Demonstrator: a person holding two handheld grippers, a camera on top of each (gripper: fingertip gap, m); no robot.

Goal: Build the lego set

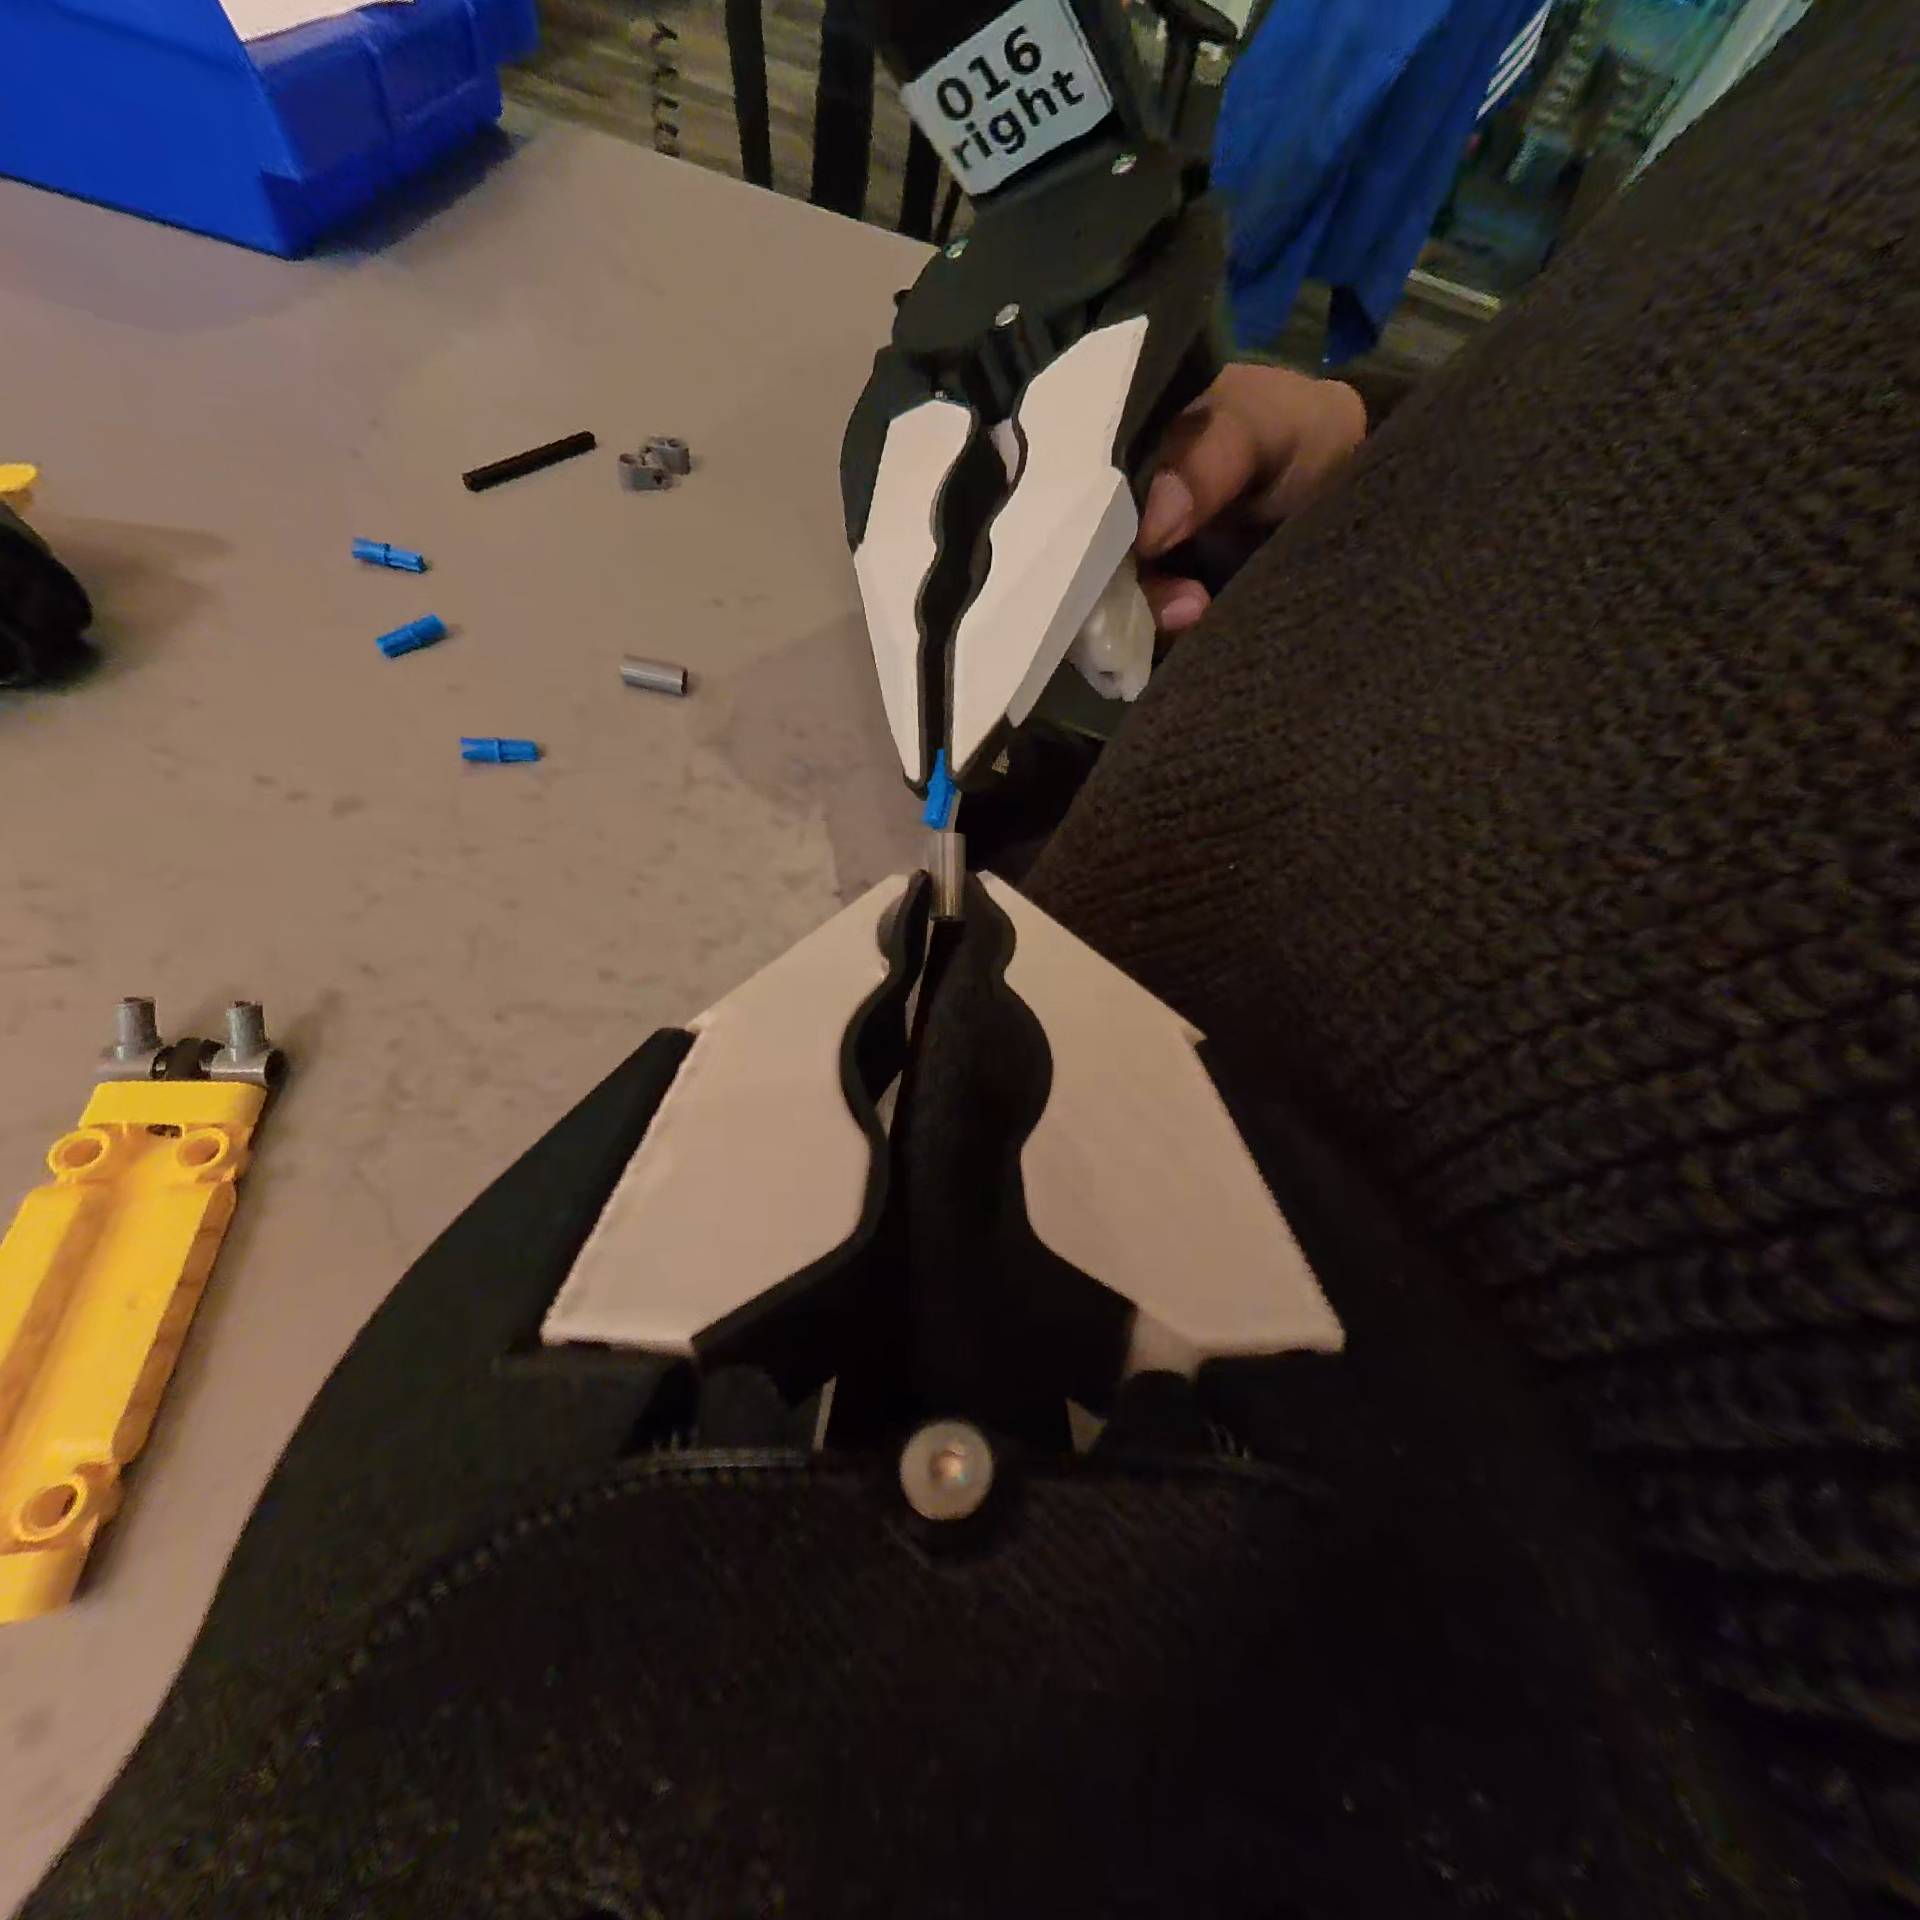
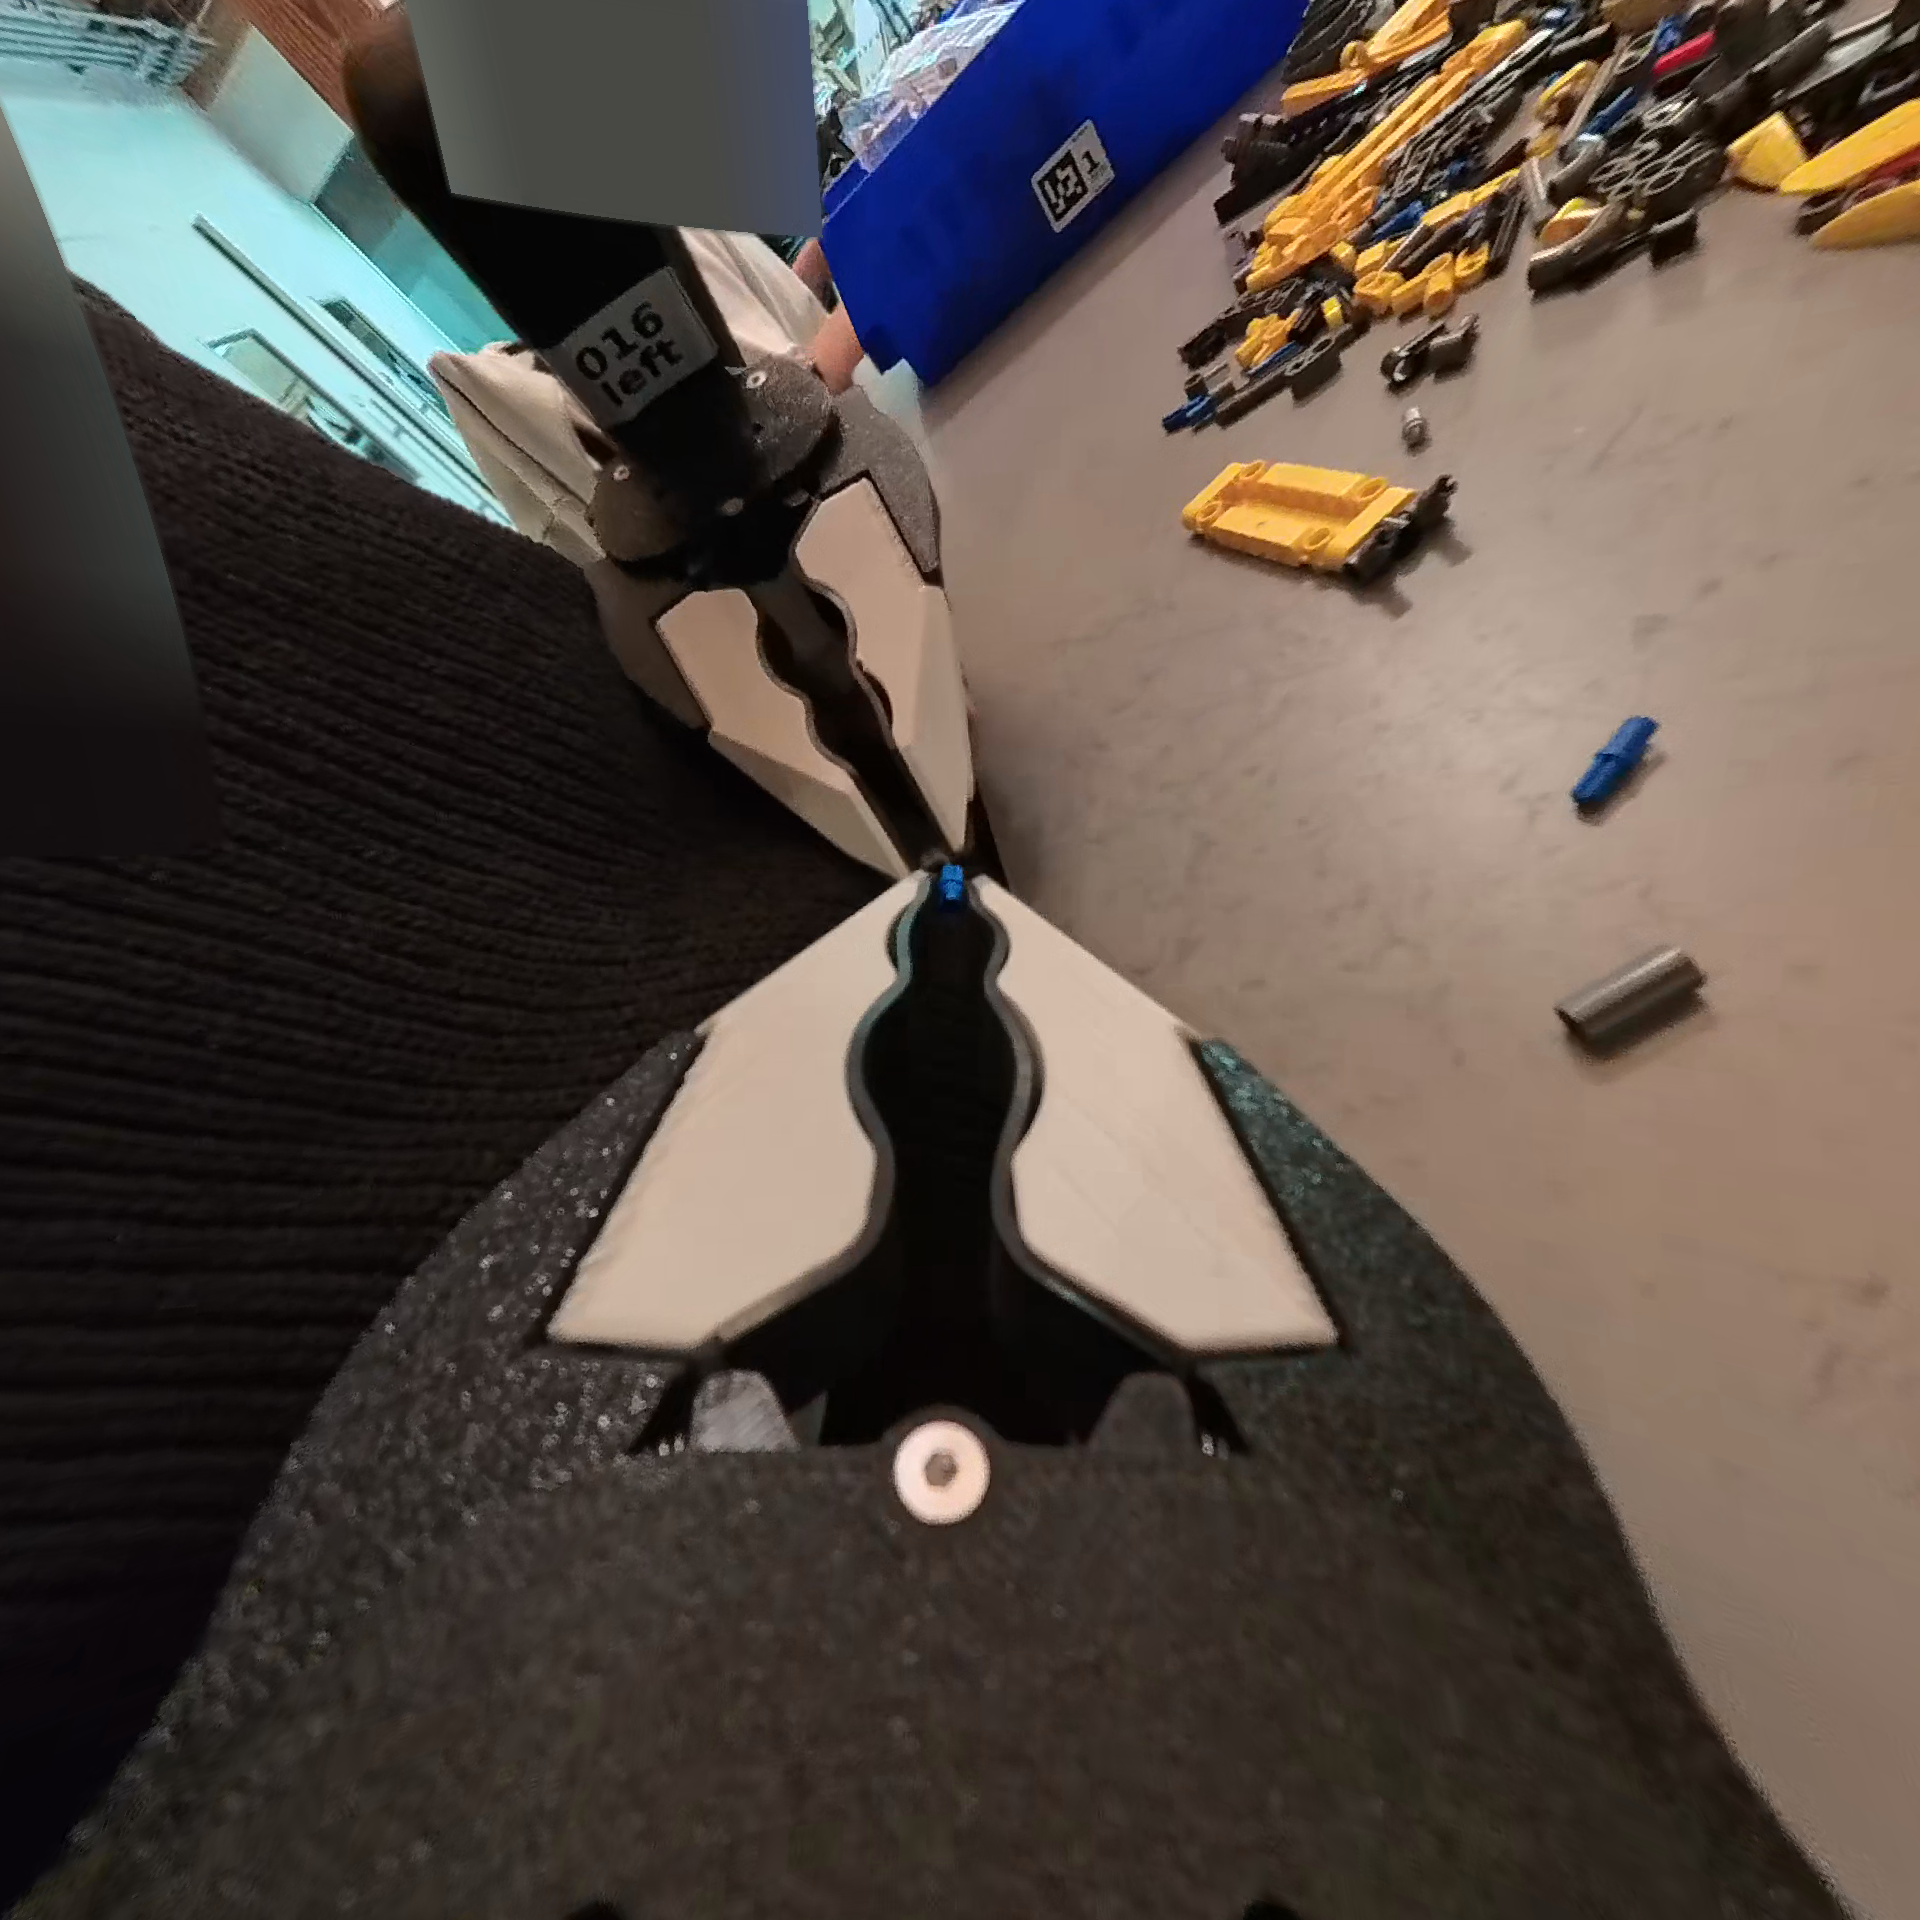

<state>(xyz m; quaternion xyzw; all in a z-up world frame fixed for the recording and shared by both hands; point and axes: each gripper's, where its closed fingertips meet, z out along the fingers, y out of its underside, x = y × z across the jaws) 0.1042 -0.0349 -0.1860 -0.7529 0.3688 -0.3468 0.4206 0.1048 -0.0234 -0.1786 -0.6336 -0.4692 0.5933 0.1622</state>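
- Left wrist view:
  - Fingers of the left gripper (image 1: 943,883) are pressed together on a thin black axle (image 1: 914,1023) that runs up the gap between them; a small grey sleeve (image 1: 948,881) sits on the axle's end, right at the tips.
  - The right gripper (image 1: 938,774) comes in from above, tip to tip with the left one, pinching a blue pin (image 1: 938,795) whose free end points at the sleeve's mouth. Pin and sleeve are just apart or barely touching; I cannot tell which.
  - A hand (image 1: 1236,478) grips the right gripper's handle, beside a dark knitted sleeve (image 1: 1558,831).
  - On the grey table (image 1: 416,935) lie three more blue pins (image 1: 410,634), a loose grey sleeve (image 1: 655,676), a black axle (image 1: 528,461), a grey connector (image 1: 655,463), a yellow panel (image 1: 104,1278) with grey fittings, and a blue bin (image 1: 260,114).

- Right wrist view:
  - The right gripper (image 2: 948,891) is clamped on the blue pin (image 2: 949,889), only its end showing at the tips.
  - The left gripper (image 2: 940,852) meets it head-on; its closed fingers hide what they carry.
  - A heap of yellow and black parts (image 2: 1455,187) lies farther off on the table.

- Handling, as a judgement:
  - Pin and sleeve look like light, rigid, smooth plastic, apt to twist or pop out of a tip pinch.
  - The pin is best held near its rear half, leaving the front free.
  - The sleeve is best steadied by its axle.
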